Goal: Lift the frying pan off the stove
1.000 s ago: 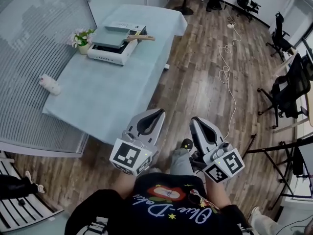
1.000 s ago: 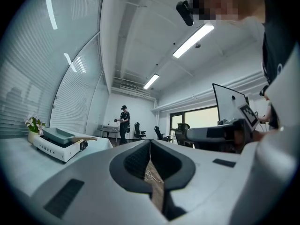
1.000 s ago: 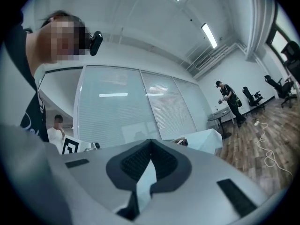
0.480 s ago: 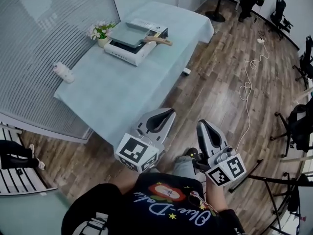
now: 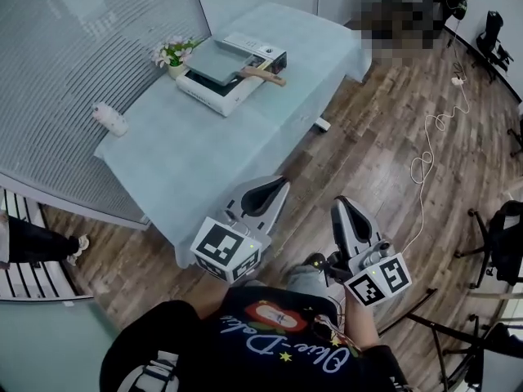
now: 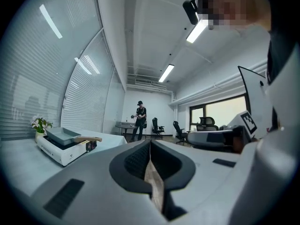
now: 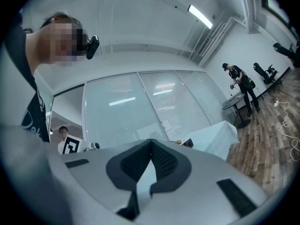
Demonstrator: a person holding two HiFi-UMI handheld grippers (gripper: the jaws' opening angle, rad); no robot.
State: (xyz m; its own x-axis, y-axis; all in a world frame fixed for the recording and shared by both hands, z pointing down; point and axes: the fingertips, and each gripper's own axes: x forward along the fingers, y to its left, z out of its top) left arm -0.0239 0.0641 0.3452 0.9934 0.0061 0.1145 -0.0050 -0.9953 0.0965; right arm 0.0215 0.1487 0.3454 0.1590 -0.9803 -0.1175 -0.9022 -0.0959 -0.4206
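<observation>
Wood-plank floor [image 5: 368, 162] all round, and a long tabletop [image 5: 204, 149] under a pale blue cloth running along the blinds, that's the setup. At the far end of it sits a white portable stove [image 5: 214, 88] with the frying pan [image 5: 216, 58] on top. The pan's a squarish grey-green one with a wooden handle [image 5: 263, 75] sticking out toward the open floor. A little pot of flowers [image 5: 169, 54] stands just beside the stove on the blinds side. Some small white thing [image 5: 109, 118] lies nearer along that edge, can't tell what it is.

The person stands off the near corner of the tabletop, both grippers held out in front of the chest. The left gripper [image 5: 274, 193] has its jaws clenched with nothing in them. The right gripper [image 5: 343, 215] is the same, pressed together and empty. Both are well apart from the pan.

So I'd call this the approach step: the lift isn't begun and the pan sits flat on the stove. Next move, I reckon, is to walk up along the tabletop, open one set of jaws, line them up with that handle and close firmly before raising. The handle's side looks handier for the right gripper, but that's my guess. Lifting straight up should keep the stove from getting dragged.
</observation>
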